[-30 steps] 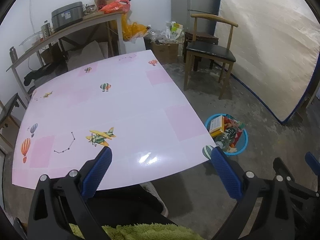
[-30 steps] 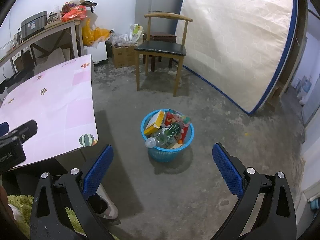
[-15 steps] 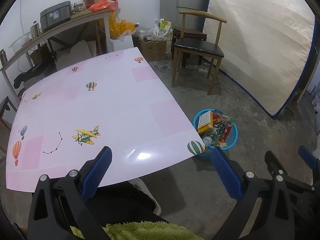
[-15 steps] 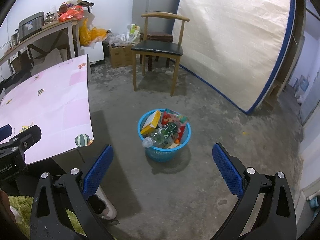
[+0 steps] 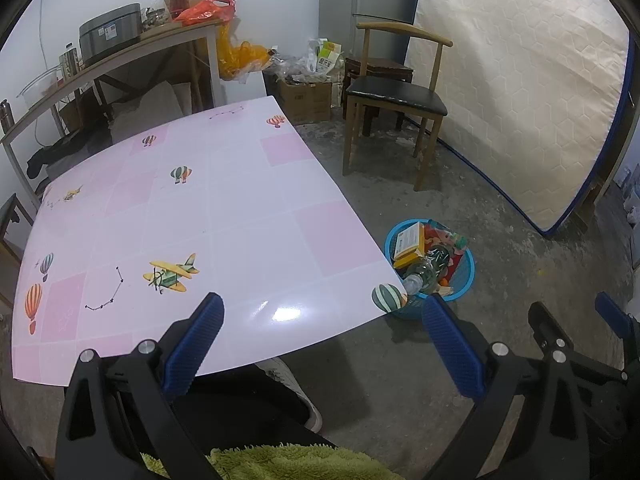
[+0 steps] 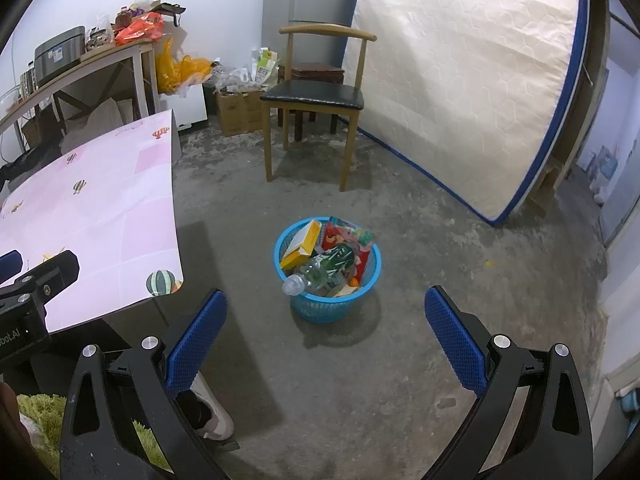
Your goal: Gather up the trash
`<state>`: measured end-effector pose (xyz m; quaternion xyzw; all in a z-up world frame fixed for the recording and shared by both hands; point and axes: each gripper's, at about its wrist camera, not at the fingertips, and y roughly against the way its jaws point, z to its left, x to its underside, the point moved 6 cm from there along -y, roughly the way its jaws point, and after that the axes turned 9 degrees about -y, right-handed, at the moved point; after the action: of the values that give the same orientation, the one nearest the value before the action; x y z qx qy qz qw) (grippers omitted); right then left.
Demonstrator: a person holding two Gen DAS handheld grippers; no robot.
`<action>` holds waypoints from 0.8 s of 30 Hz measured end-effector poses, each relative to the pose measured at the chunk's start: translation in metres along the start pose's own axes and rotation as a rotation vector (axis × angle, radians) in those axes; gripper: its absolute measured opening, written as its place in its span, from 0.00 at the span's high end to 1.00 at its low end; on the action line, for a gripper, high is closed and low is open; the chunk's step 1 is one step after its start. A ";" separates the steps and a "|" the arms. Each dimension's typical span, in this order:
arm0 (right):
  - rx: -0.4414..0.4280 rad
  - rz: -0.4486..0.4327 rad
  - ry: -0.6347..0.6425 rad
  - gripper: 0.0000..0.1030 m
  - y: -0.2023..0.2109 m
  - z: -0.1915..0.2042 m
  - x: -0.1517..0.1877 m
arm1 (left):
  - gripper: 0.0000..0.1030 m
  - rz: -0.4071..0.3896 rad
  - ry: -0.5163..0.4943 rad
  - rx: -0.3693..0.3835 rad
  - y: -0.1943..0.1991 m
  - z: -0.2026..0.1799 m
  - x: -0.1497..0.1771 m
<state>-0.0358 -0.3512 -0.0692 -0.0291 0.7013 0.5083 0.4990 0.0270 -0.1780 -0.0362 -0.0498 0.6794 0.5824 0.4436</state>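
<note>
Both sets of jaws stand wide apart and hold nothing: the left gripper hangs over the near edge of the pink bench, and the right gripper hangs over bare concrete floor to the right of it.

The trash sits in a blue mesh basket on the floor, just beside the bench's near right corner. It is heaped above the rim: a yellow carton leans at the far left side, red snack wrappers lie at the far side, and a clear plastic bottle lies across the top with its cap end poking over the near left rim. The bottle's long axis runs from near left to far right.

The bench top shows only its printed balloons and aeroplane; no loose trash is visible on it, and none on the floor near the basket except a small yellow speck far to the right.

The basket lies straight ahead of the right gripper, centred between its jaws, while from the left gripper it lies off to the right, partly hidden behind the bench corner. So the right hand is the nearer and better lined up. With everything apparently gathered, the collecting looks close to finished.
</note>
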 end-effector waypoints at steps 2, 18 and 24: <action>0.000 -0.001 -0.001 0.08 0.000 -0.001 0.000 | 0.05 -0.001 0.000 0.000 0.000 0.000 0.000; 0.002 -0.002 -0.001 0.08 0.000 -0.002 -0.002 | 0.05 -0.008 0.002 0.000 0.001 0.002 -0.004; 0.003 -0.003 -0.003 0.08 0.001 -0.002 -0.001 | 0.05 -0.007 0.004 -0.001 0.001 0.002 -0.003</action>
<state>-0.0372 -0.3528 -0.0682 -0.0289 0.7013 0.5066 0.5008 0.0295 -0.1771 -0.0328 -0.0534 0.6799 0.5811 0.4441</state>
